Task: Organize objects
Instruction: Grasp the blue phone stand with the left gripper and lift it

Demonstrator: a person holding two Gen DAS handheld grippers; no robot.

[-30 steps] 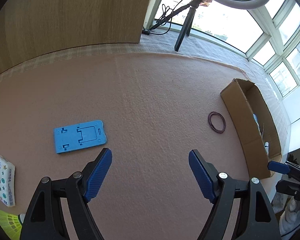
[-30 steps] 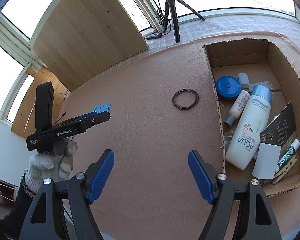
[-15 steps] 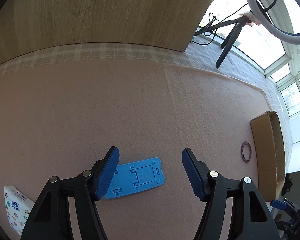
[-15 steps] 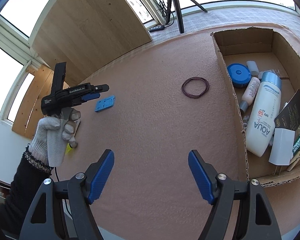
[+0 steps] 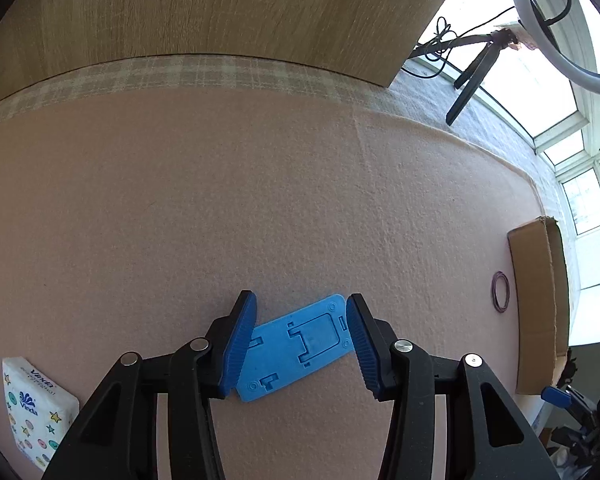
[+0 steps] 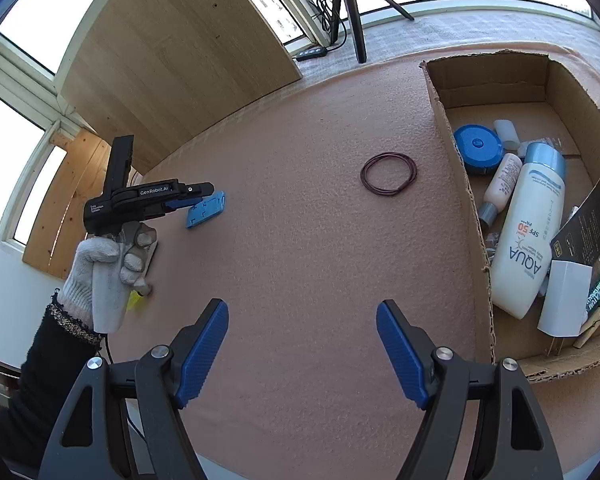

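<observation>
Lying flat on the pink felt mat (image 5: 260,208): flat blue plastic fold-out phone stand (image 5: 300,346), set skew, its long axis running between your two left pads. Left gripper (image 5: 298,344) straddles it, jaws spread but narrowed to near the stand's ends; left pad overlaps one end in view, contact can't be confirmed; not clamped yet. Judged step: closing on the stand for pickup, thin item, so you likely need pads low to the mat to catch the edges.

Right gripper (image 6: 302,354): released, wide apart, nothing between pads, hovering over bare mat just beside the box, prob. waiting its turn.

Dark maroon rubber-band loop (image 6: 388,174): loose on mat, near the box wall, well apart from the stand. Still to sort.

Brown cardboard box (image 6: 456,184), open top: holds white AQUA SPF 50 sunscreen bottle (image 6: 528,236), round blue lid (image 6: 476,148), small pinkish tube (image 6: 500,184), other bits. Presumably the drop-off.

White patterned Vinda tissue pack (image 5: 36,404): mat edge, left of your left gripper. Yellow-green item (image 6: 134,302) near the gloved hand (image 6: 108,264): too hidden to ID.
</observation>
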